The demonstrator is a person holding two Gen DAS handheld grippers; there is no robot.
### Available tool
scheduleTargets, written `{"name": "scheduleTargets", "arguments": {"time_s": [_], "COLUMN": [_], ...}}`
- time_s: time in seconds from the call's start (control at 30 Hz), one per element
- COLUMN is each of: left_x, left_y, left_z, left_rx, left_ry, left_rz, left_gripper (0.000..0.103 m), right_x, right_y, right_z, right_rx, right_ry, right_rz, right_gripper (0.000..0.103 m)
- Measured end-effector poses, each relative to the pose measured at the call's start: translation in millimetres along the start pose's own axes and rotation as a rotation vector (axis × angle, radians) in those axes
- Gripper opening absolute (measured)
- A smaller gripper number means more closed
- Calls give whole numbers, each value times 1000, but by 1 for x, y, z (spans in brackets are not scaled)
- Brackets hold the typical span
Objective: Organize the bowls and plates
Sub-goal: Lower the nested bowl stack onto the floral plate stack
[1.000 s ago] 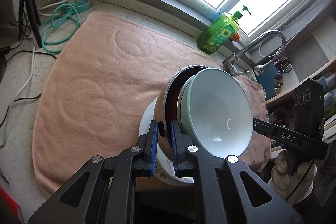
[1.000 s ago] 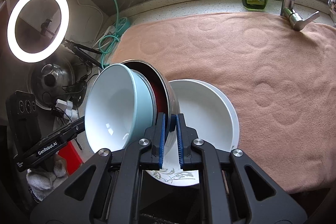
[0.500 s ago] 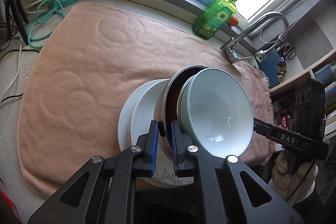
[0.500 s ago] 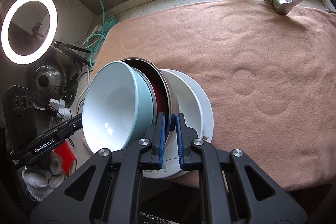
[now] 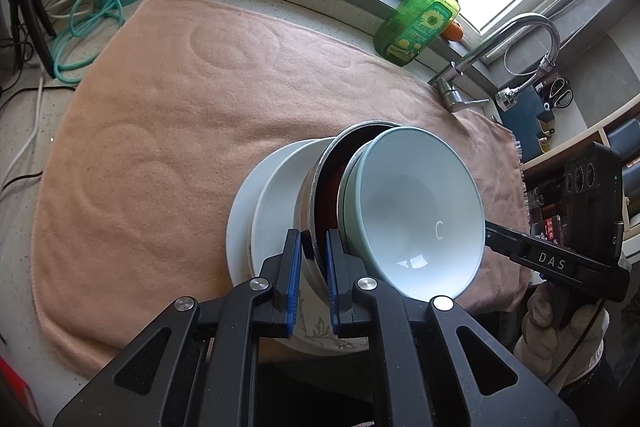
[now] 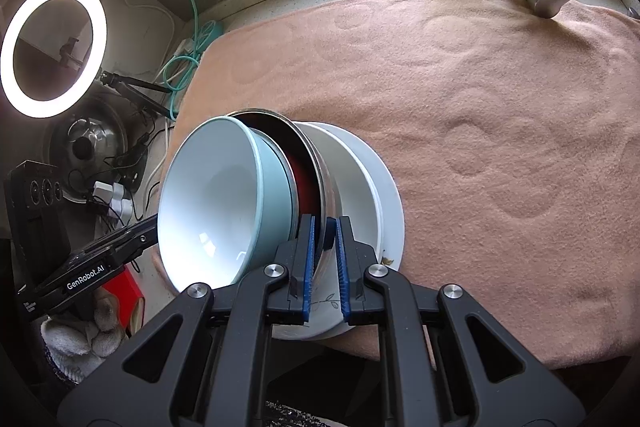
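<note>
A steel bowl (image 5: pixel 320 183) with a red inside holds a pale blue-green bowl (image 5: pixel 416 211) nested in it, and both are tilted on edge. My left gripper (image 5: pixel 311 251) is shut on the steel bowl's rim. My right gripper (image 6: pixel 325 243) is shut on the same rim of the steel bowl (image 6: pixel 308 147), opposite the left one, with the blue-green bowl (image 6: pixel 216 203) at its left. Right behind the bowls lie stacked white plates (image 5: pixel 268 215) (image 6: pixel 372 187) on the pink towel (image 5: pixel 180 131). Whether the steel bowl touches the plates I cannot tell.
A green soap bottle (image 5: pixel 420 23) and a tap (image 5: pixel 520 35) stand by the window at the back. Teal cable (image 5: pixel 92 23) coils at the far left. A ring light (image 6: pixel 52 47) and a pot lid (image 6: pixel 88 147) are left of the towel (image 6: pixel 500 131). A gloved hand (image 5: pixel 560 339) grips the right handle.
Both grippers have carried the nested bowls down and across toward the white plates. More of the plates now shows beside the steel bowl. The grips have not changed.
</note>
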State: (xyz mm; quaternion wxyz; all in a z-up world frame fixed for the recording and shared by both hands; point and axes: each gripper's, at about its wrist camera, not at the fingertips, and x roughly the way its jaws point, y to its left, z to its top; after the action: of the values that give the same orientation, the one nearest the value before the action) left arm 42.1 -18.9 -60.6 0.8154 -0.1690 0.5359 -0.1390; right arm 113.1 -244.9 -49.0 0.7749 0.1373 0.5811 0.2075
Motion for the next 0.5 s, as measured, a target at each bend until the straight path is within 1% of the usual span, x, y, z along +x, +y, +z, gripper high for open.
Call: {"name": "scheduleTargets", "arguments": {"time_s": [0.5], "left_x": [1], "left_y": [3], "left_z": [1], "left_rx": [-12], "left_ry": [13], "left_rz": [1], "left_gripper": [9], "right_x": [1], "right_y": [0], "right_z": [1], "right_rx": [-5], "right_ry": [10], "right_rz": [3], "right_gripper": [11]}}
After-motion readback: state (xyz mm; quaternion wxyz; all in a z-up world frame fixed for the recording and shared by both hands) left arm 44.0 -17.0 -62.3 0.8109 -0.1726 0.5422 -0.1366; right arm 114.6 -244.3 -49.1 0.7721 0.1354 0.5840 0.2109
